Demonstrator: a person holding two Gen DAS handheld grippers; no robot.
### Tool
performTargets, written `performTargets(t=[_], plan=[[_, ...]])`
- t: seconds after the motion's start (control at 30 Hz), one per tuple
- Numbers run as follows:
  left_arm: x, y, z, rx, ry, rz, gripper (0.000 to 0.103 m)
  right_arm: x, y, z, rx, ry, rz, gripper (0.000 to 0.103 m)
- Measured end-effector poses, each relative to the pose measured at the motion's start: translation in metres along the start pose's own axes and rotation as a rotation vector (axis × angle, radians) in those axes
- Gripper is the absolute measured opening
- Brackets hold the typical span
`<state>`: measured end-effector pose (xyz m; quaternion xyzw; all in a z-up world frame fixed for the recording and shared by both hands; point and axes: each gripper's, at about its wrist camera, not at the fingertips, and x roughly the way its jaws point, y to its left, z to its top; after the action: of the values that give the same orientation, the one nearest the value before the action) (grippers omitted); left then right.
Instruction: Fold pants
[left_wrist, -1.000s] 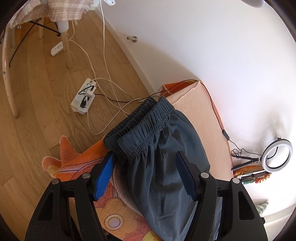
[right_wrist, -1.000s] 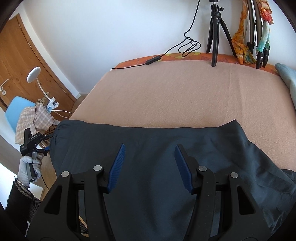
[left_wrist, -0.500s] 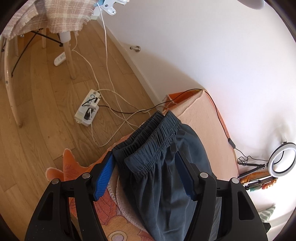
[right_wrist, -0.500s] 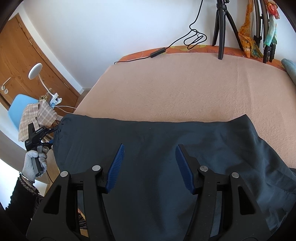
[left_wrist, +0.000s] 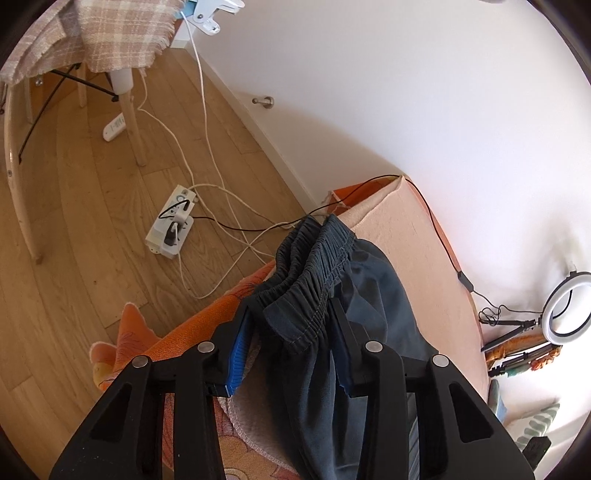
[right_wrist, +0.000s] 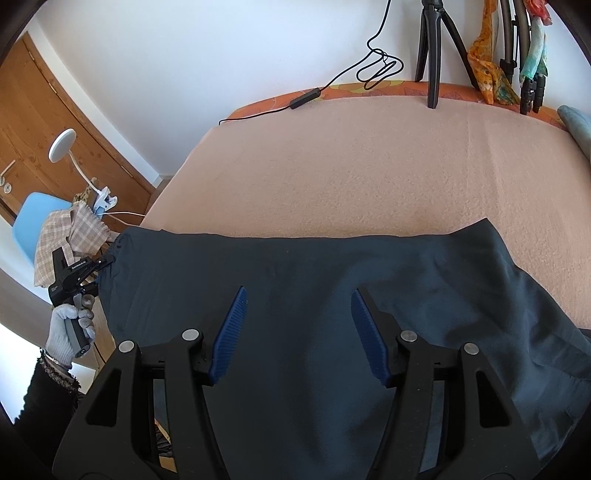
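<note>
The left gripper (left_wrist: 291, 328) is narrowed around the gathered waistband of the dark pants (right_wrist: 295, 295); whether it pinches them I cannot tell. The right gripper (right_wrist: 297, 328) hovers wide open over the pants, spread across the bed's (right_wrist: 369, 166) near edge

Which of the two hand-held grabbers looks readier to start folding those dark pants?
Probably the left gripper: the pants' elastic waistband sits bunched between its open jaws at the bed edge. The right gripper hovers open above flat mid-fabric, with no edge to pinch.
</note>
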<state>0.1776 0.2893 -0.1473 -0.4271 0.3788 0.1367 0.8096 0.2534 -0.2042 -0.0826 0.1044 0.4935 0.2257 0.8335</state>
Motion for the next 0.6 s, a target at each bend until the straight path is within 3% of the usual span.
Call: performTargets(t=[0.13,0.17,0.2,0.37,0.6], plan=[[0.002,0.001,0.003,0.003,-0.009,-0.033,0.036,0.001,0.004,-0.001,-0.009,0.006,0.001,0.062],[0.002,0.001,0.003,0.019,-0.013,-0.046,0.035,0.002,0.005,-0.001,-0.012,0.006,-0.002,0.062],[0.001,0.001,0.002,0.029,-0.024,-0.063,0.025,0.001,0.006,-0.001,-0.014,0.005,-0.005,0.062],[-0.008,-0.012,0.002,0.088,-0.067,-0.1,0.022,-0.001,0.004,-0.002,-0.01,-0.001,-0.006,0.062],[-0.026,-0.08,-0.015,0.398,-0.129,-0.097,0.021,0.0,0.002,-0.002,-0.006,0.002,-0.005,0.062]])
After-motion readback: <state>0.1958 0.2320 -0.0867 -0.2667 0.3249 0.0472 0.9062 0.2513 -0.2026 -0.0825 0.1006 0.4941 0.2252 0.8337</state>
